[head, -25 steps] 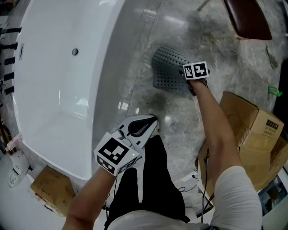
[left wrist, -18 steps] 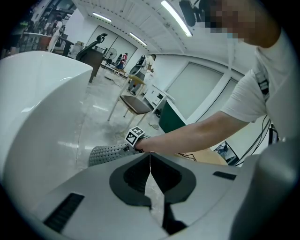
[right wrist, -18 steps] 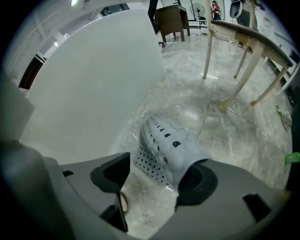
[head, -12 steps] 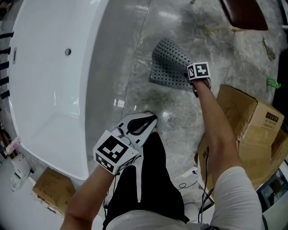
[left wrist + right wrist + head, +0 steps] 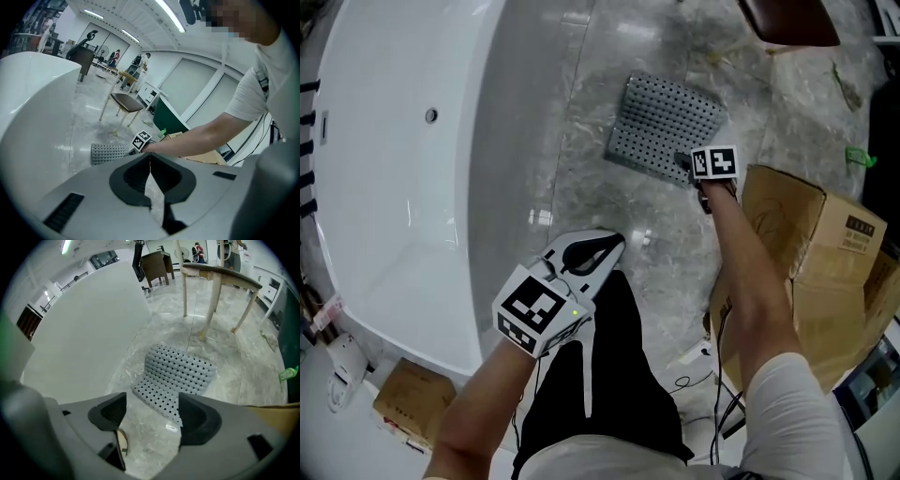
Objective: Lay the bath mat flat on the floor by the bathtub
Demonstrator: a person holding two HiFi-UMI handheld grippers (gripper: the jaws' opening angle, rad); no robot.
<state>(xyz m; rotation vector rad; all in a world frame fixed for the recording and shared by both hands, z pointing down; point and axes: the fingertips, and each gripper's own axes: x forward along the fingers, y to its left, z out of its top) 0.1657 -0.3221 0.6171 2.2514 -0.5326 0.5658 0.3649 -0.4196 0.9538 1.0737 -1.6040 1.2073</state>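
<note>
The grey perforated bath mat (image 5: pixel 664 127) lies spread on the marble floor beside the white bathtub (image 5: pixel 394 169). My right gripper (image 5: pixel 687 169) is low at the mat's near right corner, jaws wide open. In the right gripper view the mat (image 5: pixel 176 376) stretches ahead of the right gripper (image 5: pixel 152 411); its near corner runs behind the right jaw and nothing is pinched. My left gripper (image 5: pixel 586 258) hangs near my legs, away from the mat, jaws shut and empty. From the left gripper (image 5: pixel 150 161) view, the mat (image 5: pixel 108 153) shows small in the distance.
A large cardboard box (image 5: pixel 811 244) stands right of my right arm, a smaller one (image 5: pixel 412 403) by the tub's near end. A dark chair (image 5: pixel 787 19) is beyond the mat, with table legs (image 5: pixel 211 291) behind it. Cables (image 5: pixel 694 366) lie at my feet.
The mat, held bunched up off the floor by the right gripper a second ago, now lies flat. The right jaws have opened off it. The left gripper stayed put.
</note>
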